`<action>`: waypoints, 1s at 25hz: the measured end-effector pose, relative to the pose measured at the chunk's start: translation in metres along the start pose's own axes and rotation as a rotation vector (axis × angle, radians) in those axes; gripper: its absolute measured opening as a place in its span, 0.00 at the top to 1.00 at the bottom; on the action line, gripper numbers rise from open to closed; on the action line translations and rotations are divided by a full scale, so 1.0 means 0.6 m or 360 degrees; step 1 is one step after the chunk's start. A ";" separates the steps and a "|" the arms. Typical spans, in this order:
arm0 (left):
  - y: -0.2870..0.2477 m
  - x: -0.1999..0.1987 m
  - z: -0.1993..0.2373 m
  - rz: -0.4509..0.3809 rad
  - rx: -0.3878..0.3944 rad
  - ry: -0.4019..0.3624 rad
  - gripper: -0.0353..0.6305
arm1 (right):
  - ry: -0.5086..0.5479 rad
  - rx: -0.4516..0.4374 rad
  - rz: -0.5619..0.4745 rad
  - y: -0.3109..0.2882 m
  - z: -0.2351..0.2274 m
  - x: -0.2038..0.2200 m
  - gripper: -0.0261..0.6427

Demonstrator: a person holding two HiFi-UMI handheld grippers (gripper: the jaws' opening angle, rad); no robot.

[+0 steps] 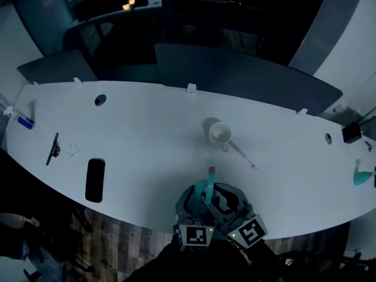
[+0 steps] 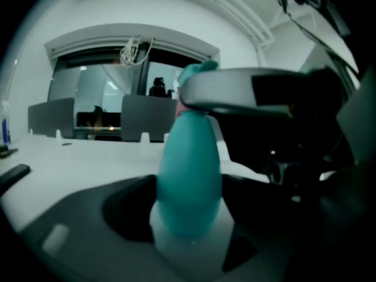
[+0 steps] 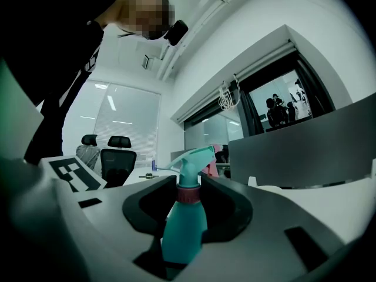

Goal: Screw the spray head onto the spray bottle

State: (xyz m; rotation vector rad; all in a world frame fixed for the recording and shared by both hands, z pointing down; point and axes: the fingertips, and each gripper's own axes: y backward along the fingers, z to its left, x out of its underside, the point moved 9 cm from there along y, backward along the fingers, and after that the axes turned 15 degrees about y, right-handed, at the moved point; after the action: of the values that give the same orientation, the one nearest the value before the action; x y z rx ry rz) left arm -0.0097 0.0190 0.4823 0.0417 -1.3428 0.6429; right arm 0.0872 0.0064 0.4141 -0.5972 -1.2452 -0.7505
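Observation:
A teal spray bottle [image 1: 208,191] stands upright at the table's near edge, its spray head [image 3: 191,159] sitting on a pink collar [image 3: 188,195]. Both grippers meet around it. My left gripper [image 1: 197,201] has the bottle's body [image 2: 189,181] between its dark pads, which touch it on both sides. My right gripper [image 1: 223,197] comes in from the right and is shut on the bottle [image 3: 185,234]. One of its fingers [image 2: 235,93] crosses the neck in the left gripper view. The bottle's base is hidden by the jaws.
A white cup [image 1: 220,134] with a thin stick [image 1: 242,154] beside it stands mid-table. A black flat device [image 1: 95,180] and a black clip [image 1: 54,148] lie at the left. A teal object [image 1: 363,177] sits at the right edge. Grey dividers [image 1: 247,78] line the far side.

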 end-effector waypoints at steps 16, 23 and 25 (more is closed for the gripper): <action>-0.011 -0.008 0.036 0.0140 0.0361 -0.0100 0.39 | 0.0036 -0.0013 -0.0016 -0.004 -0.001 -0.002 0.76; 0.000 -0.005 0.030 0.0058 0.0191 -0.0061 0.39 | 0.0016 0.0008 0.0009 -0.003 0.006 0.001 0.76; -0.001 -0.011 0.049 0.0156 0.0435 -0.0108 0.35 | 0.0012 -0.0041 0.0008 -0.004 0.004 0.001 0.76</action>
State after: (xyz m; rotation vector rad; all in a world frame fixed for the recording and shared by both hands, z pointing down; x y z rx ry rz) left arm -0.0362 0.0045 0.4837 0.2213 -1.3203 0.9118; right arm 0.0838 0.0063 0.4151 -0.6179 -1.2281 -0.7652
